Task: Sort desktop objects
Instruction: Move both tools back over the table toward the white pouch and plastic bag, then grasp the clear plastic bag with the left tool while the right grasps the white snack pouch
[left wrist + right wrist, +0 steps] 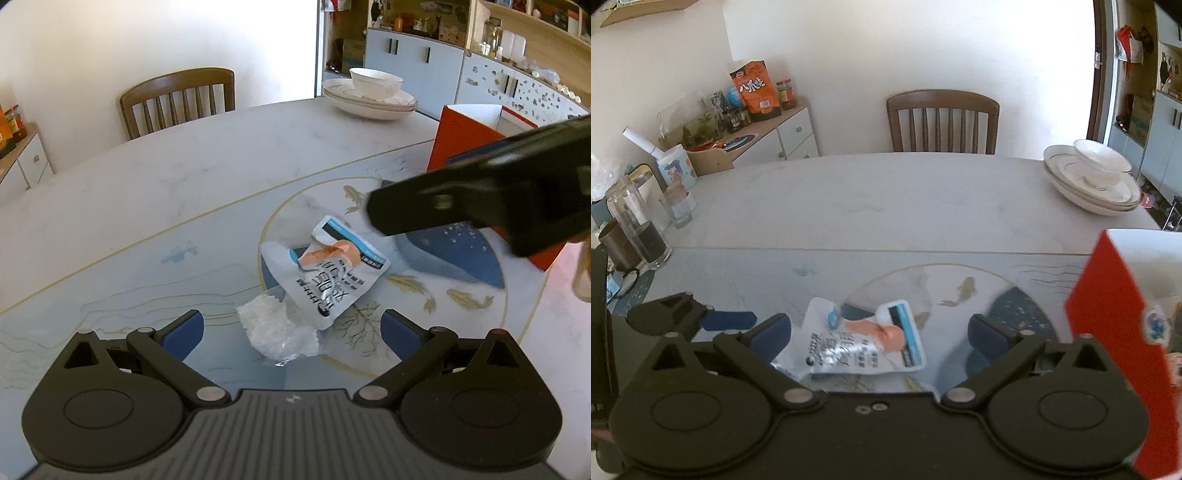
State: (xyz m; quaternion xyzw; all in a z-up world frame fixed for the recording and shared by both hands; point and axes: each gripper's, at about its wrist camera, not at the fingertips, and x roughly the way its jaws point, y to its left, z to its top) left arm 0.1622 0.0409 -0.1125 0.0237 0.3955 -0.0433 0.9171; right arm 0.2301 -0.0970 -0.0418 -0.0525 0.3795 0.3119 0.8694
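Note:
A crumpled white and blue snack pouch (332, 273) with an orange picture lies on the patterned mat (147, 280). A clump of clear crinkled plastic wrap (277, 326) lies against its near edge. My left gripper (291, 325) is open, its blue pads on either side of the plastic wrap, low over the mat. My right gripper (879, 332) is open above the same pouch (860, 343), which sits between its blue pads. The right gripper's black body (480, 199) shows in the left wrist view, right of the pouch. The left gripper (727, 319) shows at the left of the right wrist view.
A red open box (469, 133) stands right of the pouch; it also shows in the right wrist view (1115, 350). Stacked white plates with a bowl (1093, 177) sit at the table's far right. A wooden chair (942, 122) stands behind the table. Glass jars and cups (639, 229) stand at the left.

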